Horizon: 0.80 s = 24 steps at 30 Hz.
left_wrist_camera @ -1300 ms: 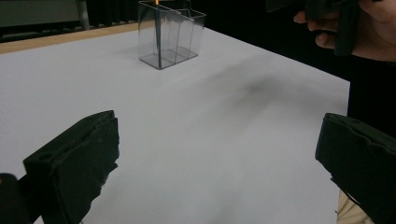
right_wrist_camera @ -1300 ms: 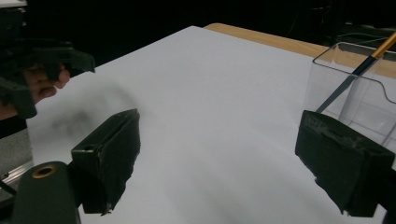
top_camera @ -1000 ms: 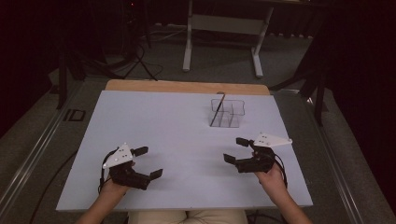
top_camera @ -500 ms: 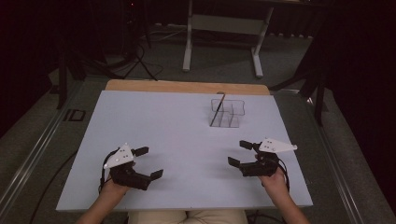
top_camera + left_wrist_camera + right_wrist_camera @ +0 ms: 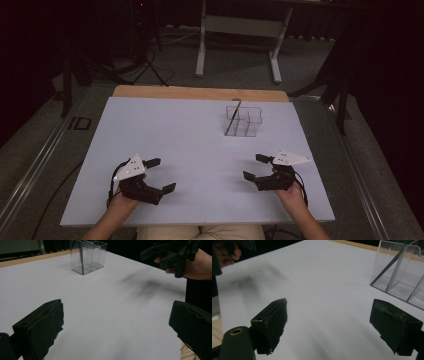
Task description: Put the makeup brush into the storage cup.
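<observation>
Lowest in the high view, I have the left gripper (image 5: 159, 175) at the lower left of the frame and the right gripper (image 5: 255, 167) at the lower right, each held in a hand coming up from the bottom edge, low over the white table (image 5: 165, 130), pointing toward the middle. Both have their jaws spread wide with nothing between them, as the left and right gripper views confirm. Farther up, right of centre, the clear divided container (image 5: 243, 120) stands upright, a thin dark stick (image 5: 232, 116) leaning in its left compartment, well apart from both grippers.
</observation>
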### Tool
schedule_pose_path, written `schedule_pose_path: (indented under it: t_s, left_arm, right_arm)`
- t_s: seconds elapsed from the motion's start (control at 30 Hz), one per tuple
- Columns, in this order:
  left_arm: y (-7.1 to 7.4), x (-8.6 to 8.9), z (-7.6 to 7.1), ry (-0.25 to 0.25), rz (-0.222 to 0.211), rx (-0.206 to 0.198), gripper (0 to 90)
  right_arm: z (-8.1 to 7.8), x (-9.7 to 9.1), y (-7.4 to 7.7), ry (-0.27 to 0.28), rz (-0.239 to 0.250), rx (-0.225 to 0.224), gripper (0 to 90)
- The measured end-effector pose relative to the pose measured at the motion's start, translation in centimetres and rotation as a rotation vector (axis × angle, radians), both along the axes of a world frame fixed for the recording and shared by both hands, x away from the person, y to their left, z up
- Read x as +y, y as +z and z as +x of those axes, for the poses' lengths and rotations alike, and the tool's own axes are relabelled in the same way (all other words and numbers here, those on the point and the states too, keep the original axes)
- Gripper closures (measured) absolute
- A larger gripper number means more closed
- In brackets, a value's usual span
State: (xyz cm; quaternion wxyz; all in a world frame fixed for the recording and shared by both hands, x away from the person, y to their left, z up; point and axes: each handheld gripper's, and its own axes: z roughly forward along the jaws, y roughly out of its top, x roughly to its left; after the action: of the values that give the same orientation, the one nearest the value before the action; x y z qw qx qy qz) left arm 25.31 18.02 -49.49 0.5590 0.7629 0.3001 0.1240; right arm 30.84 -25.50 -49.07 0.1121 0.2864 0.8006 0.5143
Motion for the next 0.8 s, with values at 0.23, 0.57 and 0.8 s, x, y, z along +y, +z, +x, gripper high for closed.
schedule_pose_path:
  t_s: [0.23,0.57,0.8]
  left_arm:
    - [-0.16,0.04,-0.08,0.000,0.004,0.003,0.5]
    - [-0.28,0.09,0.00,0.004,0.007,0.006,0.5]
    - [-0.29,-0.05,-0.04,0.003,0.012,0.006,0.5]
  right_arm:
    - [-0.01,0.09,-0.05,0.013,0.018,-0.004,14.6]
    - [0.10,0.13,-0.18,0.039,0.046,0.005,14.6]
    - [0.17,-0.08,-0.14,0.026,0.043,0.001,14.6]
